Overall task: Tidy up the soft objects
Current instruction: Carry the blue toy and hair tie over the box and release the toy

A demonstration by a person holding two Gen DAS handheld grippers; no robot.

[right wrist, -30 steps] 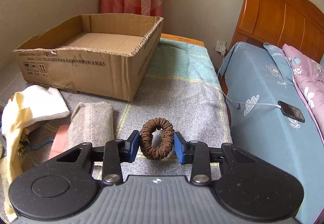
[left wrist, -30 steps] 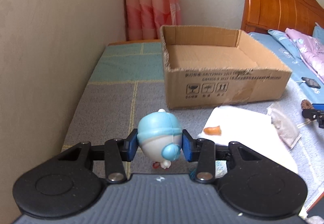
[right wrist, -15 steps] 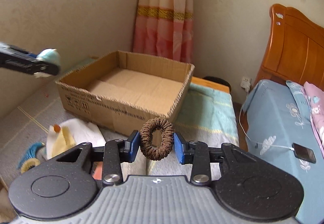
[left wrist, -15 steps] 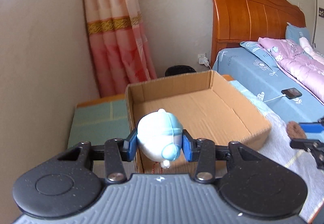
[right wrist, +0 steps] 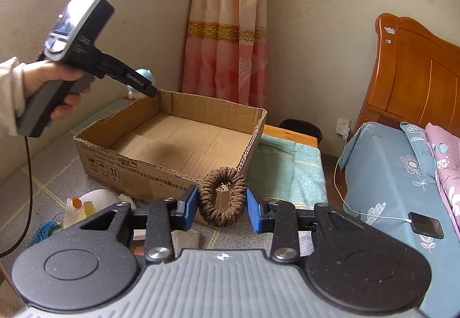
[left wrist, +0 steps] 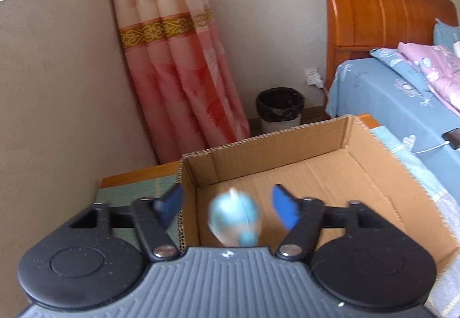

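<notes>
My left gripper (left wrist: 227, 203) is open above the near left corner of the cardboard box (left wrist: 339, 174). The blue and white plush toy (left wrist: 235, 217) is blurred between the spread jaws, touching neither pad. In the right wrist view the toy (right wrist: 143, 79) shows behind the left gripper (right wrist: 143, 87) at the box's far left corner (right wrist: 161, 96). My right gripper (right wrist: 222, 204) is shut on a brown scrunchie (right wrist: 222, 197), held in front of the box's near right corner.
White and yellow cloths (right wrist: 92, 204), a blue tassel (right wrist: 47, 231) and a grey cloth (right wrist: 184, 237) lie on the mat before the box. A bed with a phone (right wrist: 425, 224) is on the right. A black bin (left wrist: 280, 108) stands by the curtain (left wrist: 178, 59).
My left gripper has opened and let go of the plush toy over the box. My right gripper has risen a little with the scrunchie and come nearer the box.
</notes>
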